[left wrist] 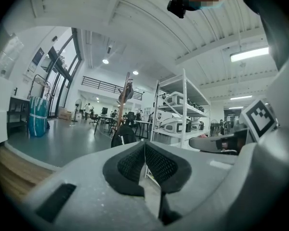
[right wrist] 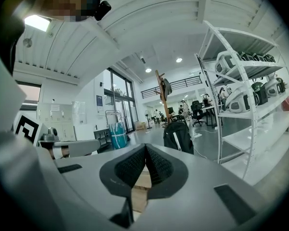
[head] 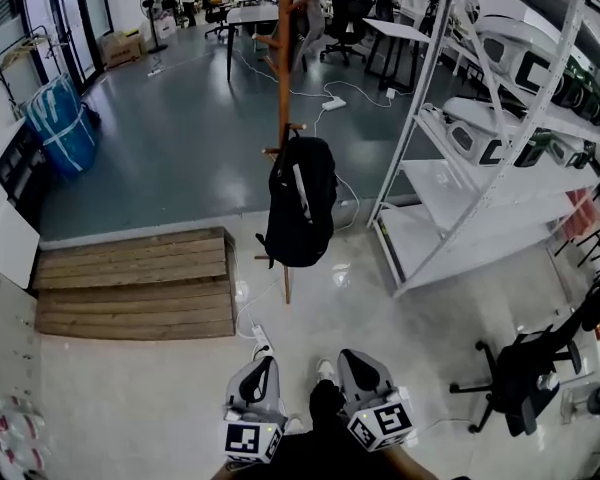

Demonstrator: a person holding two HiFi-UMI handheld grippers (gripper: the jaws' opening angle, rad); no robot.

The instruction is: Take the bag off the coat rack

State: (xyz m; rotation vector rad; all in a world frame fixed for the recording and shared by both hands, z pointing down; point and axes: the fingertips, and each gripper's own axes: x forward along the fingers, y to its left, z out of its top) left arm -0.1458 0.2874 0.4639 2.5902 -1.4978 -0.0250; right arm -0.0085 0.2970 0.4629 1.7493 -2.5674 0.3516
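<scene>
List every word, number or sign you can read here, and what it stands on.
Nothing here is readable as text.
Black-and-white square markers on the left gripper and right gripper cubes: patterns only, no words.
Blue wall sign beside the glass doors: too small to read.
Dark window poster: blurred, unreadable.

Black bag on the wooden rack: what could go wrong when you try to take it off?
1. The bag hangs on a peg of the thin coat rack; pulling sideways instead of lifting might tip the rack.
2. A white power strip with its cable lies in the path ahead, so tripping is possible.
3. The left tool and right tool are both shut; they must open before grabbing.
</scene>
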